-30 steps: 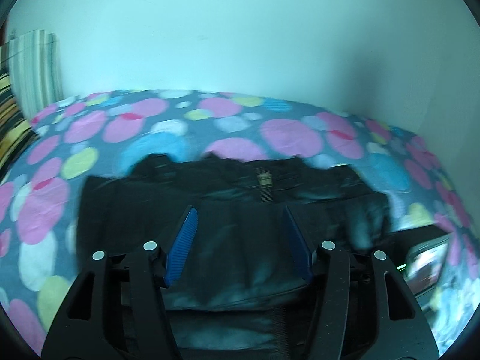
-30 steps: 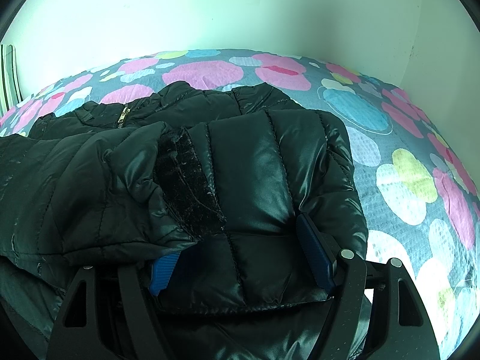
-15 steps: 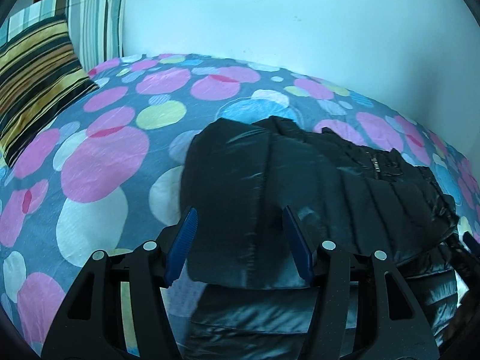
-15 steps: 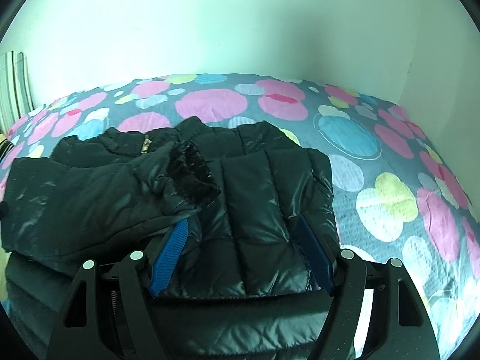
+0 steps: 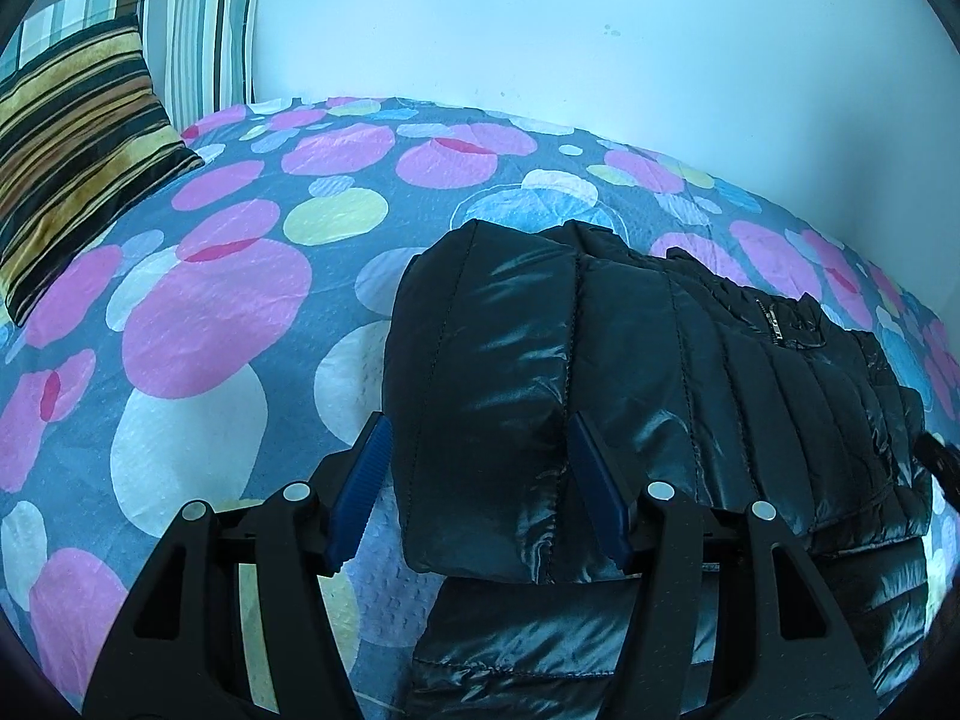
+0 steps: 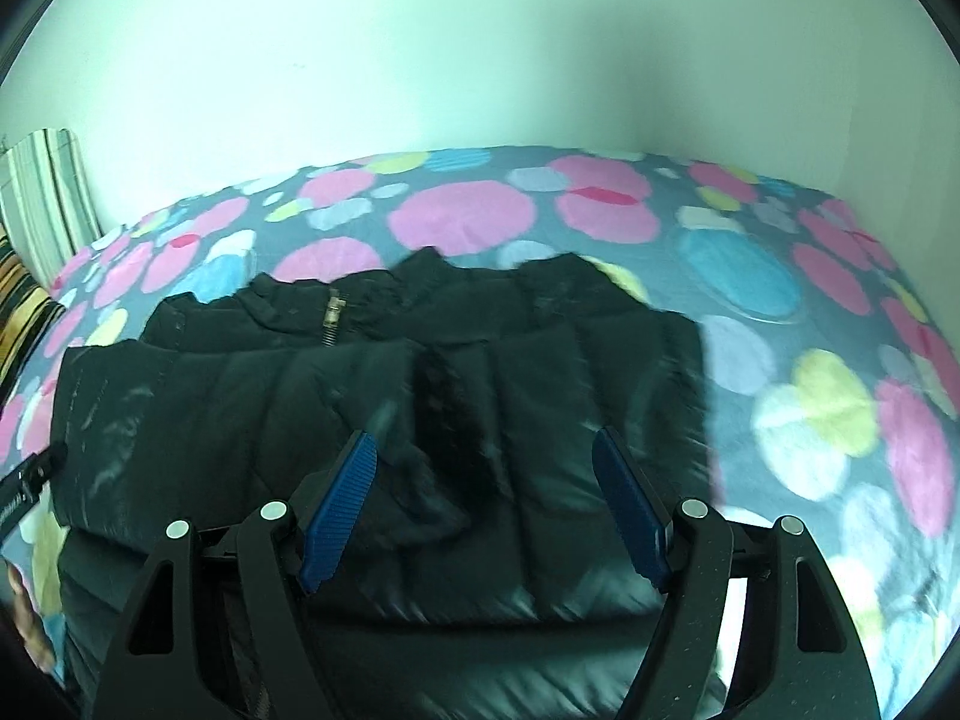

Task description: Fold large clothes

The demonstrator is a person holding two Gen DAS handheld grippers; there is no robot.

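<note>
The bed (image 5: 198, 324), covered in a spotted sheet, carries everything and runs to a white wall (image 5: 540, 30) along its far edge. Striped pillows (image 5: 78, 120) stand at its far left corner.

The black padded jacket (image 5: 630, 372) lies on the middle of the bed, collar and zip pull (image 6: 336, 315) toward the far edge. Both sleeves appear folded in across the chest; the fur-trimmed cuff (image 6: 444, 414) rests near the centre. The hem half lies flat toward the near edge, not yet folded up, so the task looks roughly midway.

The left gripper (image 5: 480, 492) is spread wide, its blue pads either side of the folded left shoulder panel, gripping nothing. The right gripper (image 6: 486, 510) is likewise released, its pads well apart above the right half of the jacket. The right wrist view is smeared, so contact with the fabric cannot be judged there.

Risks noted:
- The shell is glossy and puffy. With nothing holding them, the folded sleeves may spring back or slide off the chest.
- A shallow pinch on the hem would likely take the top layer only, leaving the lower layer behind and the fold crooked.
- Unequal lift between the two sides would skew the fold and could dislodge the cuff.
</note>
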